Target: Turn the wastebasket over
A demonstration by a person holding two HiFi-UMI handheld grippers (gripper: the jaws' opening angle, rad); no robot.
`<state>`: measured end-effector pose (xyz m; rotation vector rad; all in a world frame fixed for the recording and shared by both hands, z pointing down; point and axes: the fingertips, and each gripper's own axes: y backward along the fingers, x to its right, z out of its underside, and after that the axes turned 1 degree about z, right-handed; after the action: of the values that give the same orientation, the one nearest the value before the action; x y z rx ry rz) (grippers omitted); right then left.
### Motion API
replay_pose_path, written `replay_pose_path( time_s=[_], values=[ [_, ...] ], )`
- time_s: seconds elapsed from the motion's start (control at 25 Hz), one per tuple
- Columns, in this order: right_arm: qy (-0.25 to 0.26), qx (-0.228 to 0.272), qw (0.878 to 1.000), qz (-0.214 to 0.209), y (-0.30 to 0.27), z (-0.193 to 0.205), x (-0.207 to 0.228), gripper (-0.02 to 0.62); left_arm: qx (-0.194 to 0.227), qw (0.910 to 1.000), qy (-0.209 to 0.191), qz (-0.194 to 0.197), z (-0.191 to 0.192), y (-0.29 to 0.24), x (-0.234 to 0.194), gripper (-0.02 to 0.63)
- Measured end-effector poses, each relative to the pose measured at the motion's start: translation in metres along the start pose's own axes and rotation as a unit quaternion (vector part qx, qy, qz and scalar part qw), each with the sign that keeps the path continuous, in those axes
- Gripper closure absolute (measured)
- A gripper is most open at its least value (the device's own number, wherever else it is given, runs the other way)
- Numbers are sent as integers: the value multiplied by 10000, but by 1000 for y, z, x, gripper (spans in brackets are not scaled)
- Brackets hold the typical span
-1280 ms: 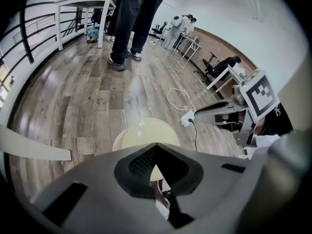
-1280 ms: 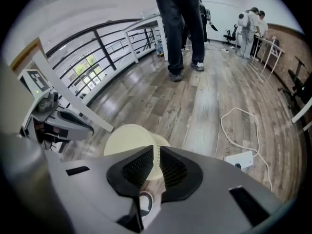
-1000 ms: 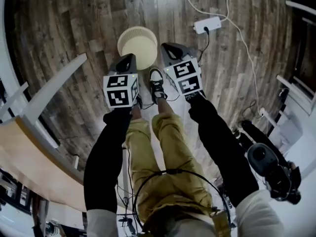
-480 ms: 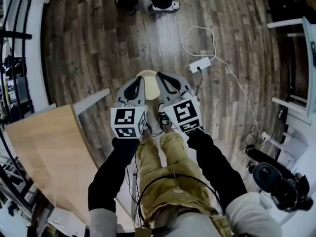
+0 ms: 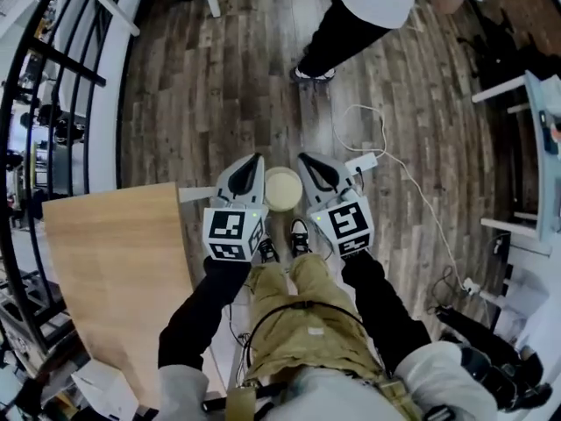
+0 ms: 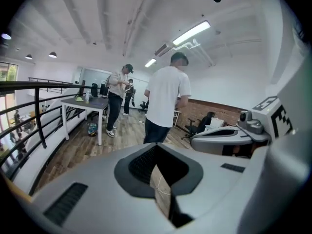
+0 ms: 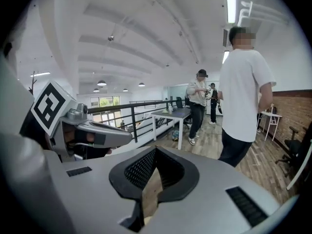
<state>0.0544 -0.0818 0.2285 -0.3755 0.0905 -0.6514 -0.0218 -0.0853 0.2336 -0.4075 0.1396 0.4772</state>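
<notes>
Fingers [image 5: 244, 177] together, left gripper [image 5: 258, 158], right gripper [image 5: 302, 157], wastebasket [image 5: 283, 189] on floor, axis vertical

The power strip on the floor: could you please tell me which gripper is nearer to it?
Right. The right gripper sits just left of the power strip in the head view; the left gripper is farther left, across the wastebasket.

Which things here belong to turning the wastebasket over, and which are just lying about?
For the job:
wastebasket
left tongs, shut, empty
right tongs, shut, empty

Just lying about:
power strip
cable
wooden table
railing
bystander
</notes>
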Motion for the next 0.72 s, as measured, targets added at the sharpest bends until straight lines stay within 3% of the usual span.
replay_pose_path(
  time_s=[0.32, 0.72],
  values=[
    [141, 678, 9976, 29, 48, -87, -20, 572, 547, 9980, -313, 18, -79, 63, 16, 606],
    [525, 1117, 9923, -73, 81, -147, -43, 572, 990, 9921, -766, -46, -148, 123, 20, 606]
  ],
)
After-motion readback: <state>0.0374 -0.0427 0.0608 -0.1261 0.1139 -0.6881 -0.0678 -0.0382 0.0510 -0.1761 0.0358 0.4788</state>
